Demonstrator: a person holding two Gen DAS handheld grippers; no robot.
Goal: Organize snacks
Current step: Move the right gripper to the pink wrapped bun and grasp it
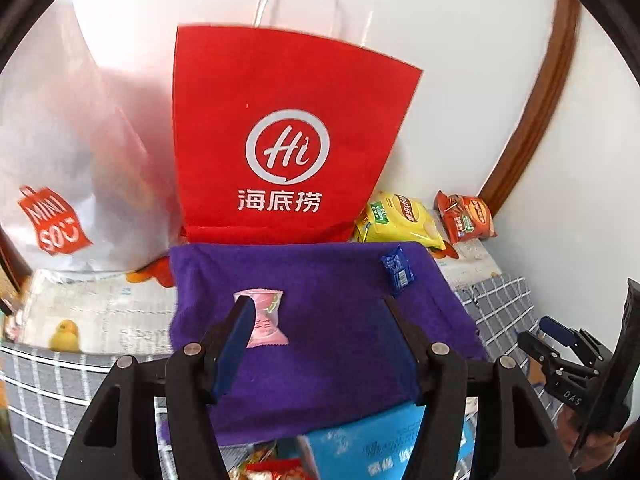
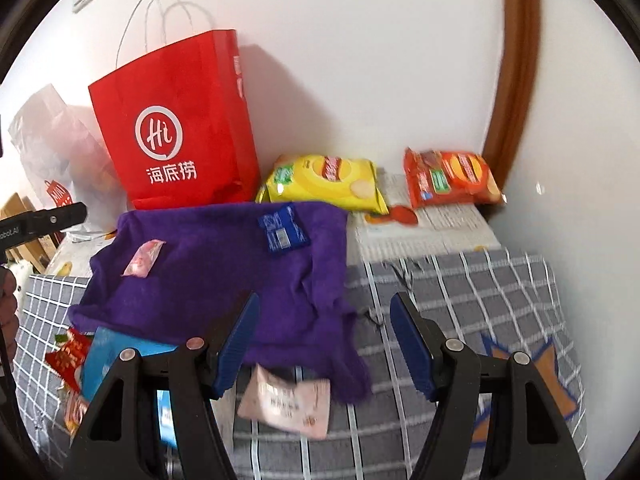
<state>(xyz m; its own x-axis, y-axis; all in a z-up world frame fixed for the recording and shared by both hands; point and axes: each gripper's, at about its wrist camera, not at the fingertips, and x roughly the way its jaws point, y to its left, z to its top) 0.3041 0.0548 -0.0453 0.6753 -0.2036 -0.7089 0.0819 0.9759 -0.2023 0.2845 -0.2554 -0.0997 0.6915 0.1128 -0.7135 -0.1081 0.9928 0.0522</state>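
Landmark: purple towel point(image 1: 320, 320), spread flat on a grey checked cloth point(image 2: 460, 292) against a white wall.

Far left of the towel: white Miniso plastic bag point(image 1: 56, 184), slumped against the wall, its contents hidden.

Behind the towel, left of centre: red paper bag point(image 1: 280, 140) with white handles, standing upright, its base touching the towel's back edge.

On the towel, left part: pink snack packet point(image 1: 268, 316), lying flat, partly hidden behind the left finger of the left gripper point(image 1: 320, 320).

Left gripper: poised above the towel's middle, jaws spread wide, nothing between them.

At the towel's near edge: light blue box point(image 1: 372, 440), tucked partly under the towel, with a red wrapped snack point(image 2: 66, 356) just beside it to the left.

On the towel, back right corner: small blue snack packet point(image 1: 397, 269), lying flat, apart from both grippers.

Just off the towel's near right corner: pale pink snack packet point(image 2: 288, 404), lying on the checked cloth, blurred, touching the towel's edge.

Right gripper point(image 2: 324, 344): over the towel's near right edge, jaws spread wide, holding nothing.

Behind the towel's right corner: yellow chip bag point(image 2: 328, 180), lying on printed paper point(image 2: 440, 224), near the wall.

Right of the chip bag: orange-red snack bag point(image 2: 448, 180), in the corner, well apart from the towel.
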